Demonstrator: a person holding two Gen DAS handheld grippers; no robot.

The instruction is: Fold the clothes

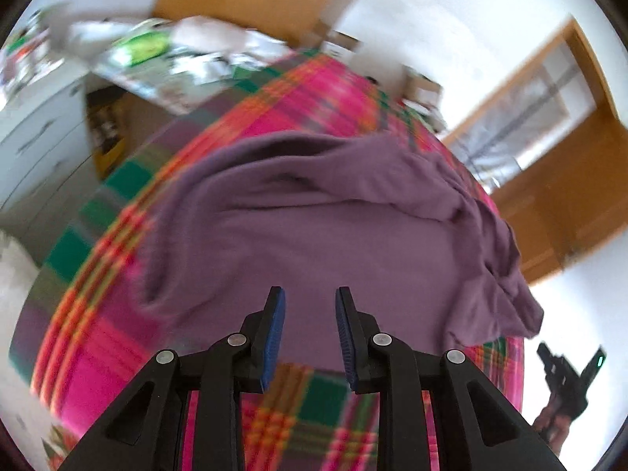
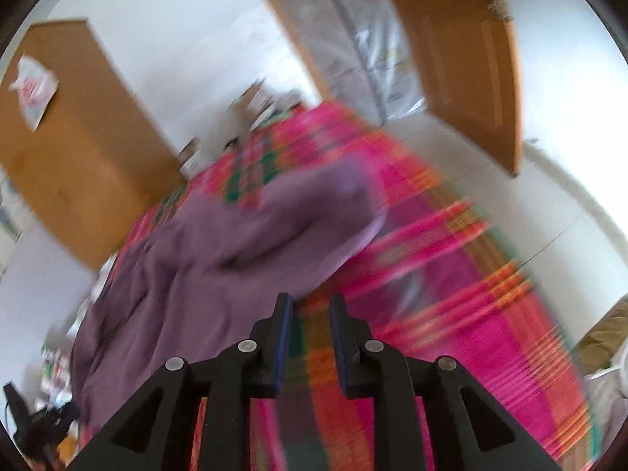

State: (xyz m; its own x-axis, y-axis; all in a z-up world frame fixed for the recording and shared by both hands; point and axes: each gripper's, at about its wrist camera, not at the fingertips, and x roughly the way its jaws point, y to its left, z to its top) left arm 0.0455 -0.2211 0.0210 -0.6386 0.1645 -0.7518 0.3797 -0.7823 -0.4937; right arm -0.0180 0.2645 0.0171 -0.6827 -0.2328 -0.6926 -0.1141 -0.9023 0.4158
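Both grippers are spread with nothing between their pads. Left gripper point(image 1: 310, 314) sits low in the centre of its frame, jaws parted over the near part of the purple garment point(image 1: 322, 227), which fills the middle of that view. Right gripper point(image 2: 311, 320) hangs at the bottom centre of its own frame, jaws parted over bare plaid blanket point(image 2: 451, 294), with the garment up and to the left of it. In the left view the right gripper also shows small at the lower right corner, off the cloth.

That garment lies on the pink, green and orange plaid blanket in a loose spread, with long ridges across its upper part and a bunched, rumpled edge toward the right of the left view. It is not a neat folded stack; whether one fold is already in it I cannot tell, since both frames are smeared by motion.

To fold well from here, I judge each gripper should take a single layer at an edge or corner, not a pinch of the bunched mass. Close fully on cloth alone, keeping the blanket out of the jaws. Pull the two holds apart gently so the ridges flatten before any fold is laid, and move both ends together so the edge stays straight.
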